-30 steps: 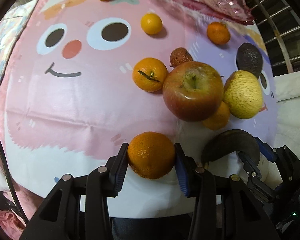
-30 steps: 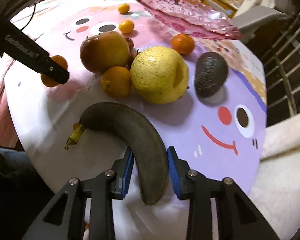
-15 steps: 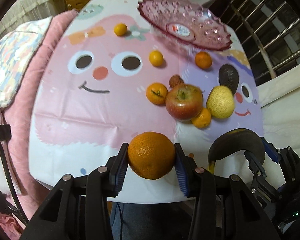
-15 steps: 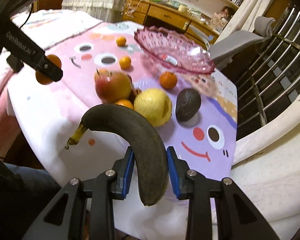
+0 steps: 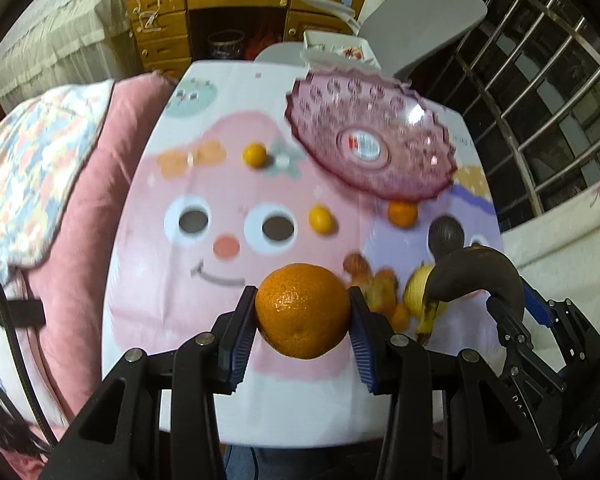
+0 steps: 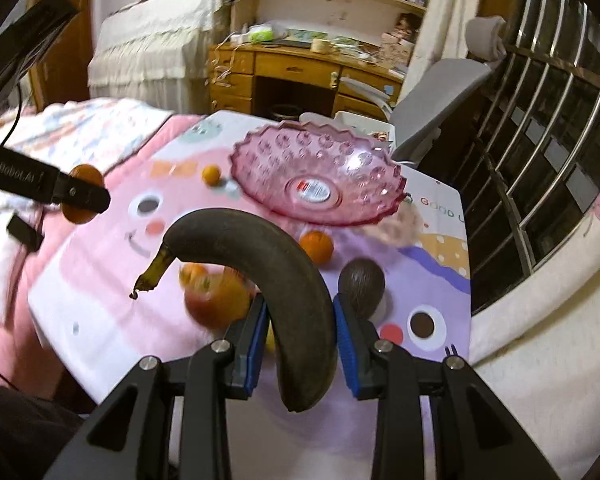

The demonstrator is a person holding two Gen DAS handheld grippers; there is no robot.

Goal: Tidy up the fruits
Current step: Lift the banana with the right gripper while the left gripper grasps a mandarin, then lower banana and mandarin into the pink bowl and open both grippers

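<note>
Cartoon-print surface [image 5: 140,320]: pink bowl [image 6: 260,184] empty, loose fruit waiting. My left gripper [image 5: 302,312] pinches an orange [image 5: 302,316]; right gripper [image 6: 300,328] pinches a blackened banana [image 6: 284,280].

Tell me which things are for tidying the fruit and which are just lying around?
For the job: orange in the left tongs, blackened banana in the right tongs, pink glass bowl, apple, avocado.

Just lying around: grey chair, wooden desk, patchwork quilt.
</note>
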